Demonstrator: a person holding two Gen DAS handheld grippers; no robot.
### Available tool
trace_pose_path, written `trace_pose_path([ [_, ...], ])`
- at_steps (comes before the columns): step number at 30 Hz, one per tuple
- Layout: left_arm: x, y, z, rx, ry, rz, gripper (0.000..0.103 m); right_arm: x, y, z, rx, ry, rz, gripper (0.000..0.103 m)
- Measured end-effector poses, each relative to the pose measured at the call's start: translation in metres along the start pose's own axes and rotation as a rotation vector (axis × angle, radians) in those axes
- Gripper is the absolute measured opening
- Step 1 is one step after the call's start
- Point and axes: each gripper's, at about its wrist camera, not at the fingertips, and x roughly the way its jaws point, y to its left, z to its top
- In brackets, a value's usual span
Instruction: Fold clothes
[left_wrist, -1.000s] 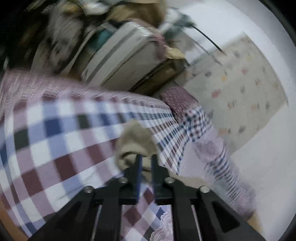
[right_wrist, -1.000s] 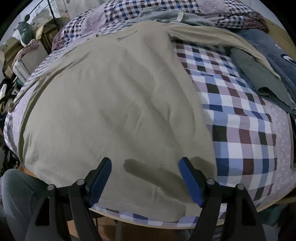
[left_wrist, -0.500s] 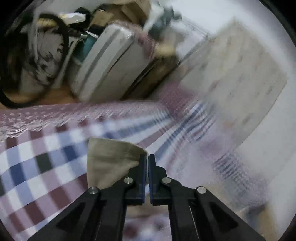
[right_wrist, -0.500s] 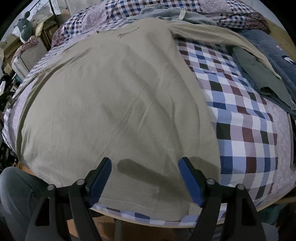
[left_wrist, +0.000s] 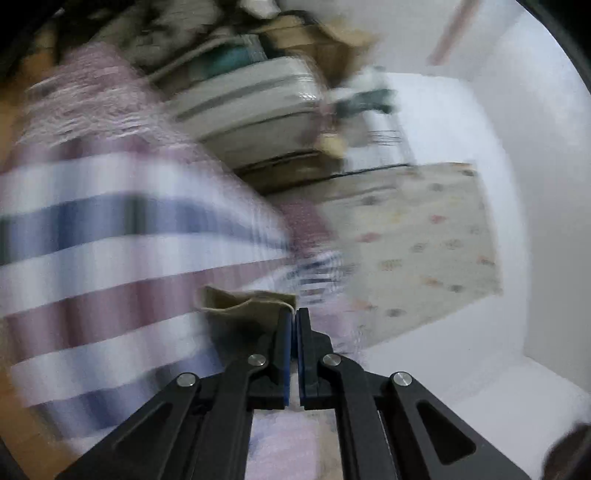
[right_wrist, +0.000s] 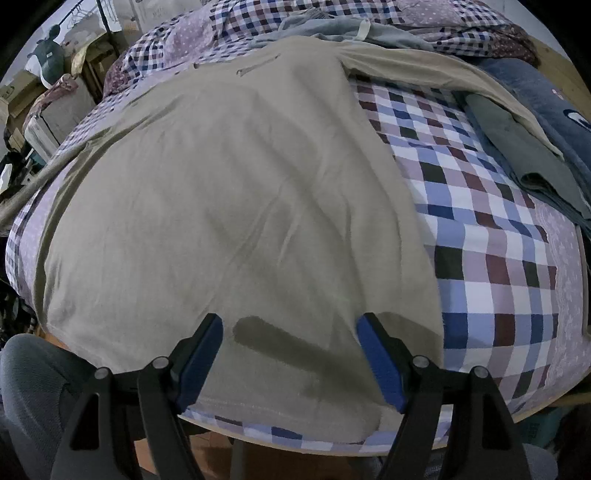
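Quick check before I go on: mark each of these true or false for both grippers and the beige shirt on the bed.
1. The left gripper is shut on a corner of the beige shirt. True.
2. The right gripper holds the shirt's hem. False: it is open above the shirt, gripping nothing.
3. The shirt lies spread on a checked bedcover. True.
4. The shirt is already folded in half. False: it lies flat and unfolded.
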Motion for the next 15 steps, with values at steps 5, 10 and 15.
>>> trace_pose_path([
  [5,-0.003,-0.002,0.006,0.022,-0.021,0.022,0.000,-0.003,0.008,-0.001,-0.018,-0.007,0.005,0.079],
  [10,0.015,-0.037,0.021,0.127,0.040,0.080,0.001,-0.002,0.021,0.004,-0.039,-0.012,0.022,0.079],
  [15,0.023,-0.038,0.029,0.157,0.082,0.200,0.049,0.000,0.030,0.005,-0.051,-0.012,0.030,0.079],
])
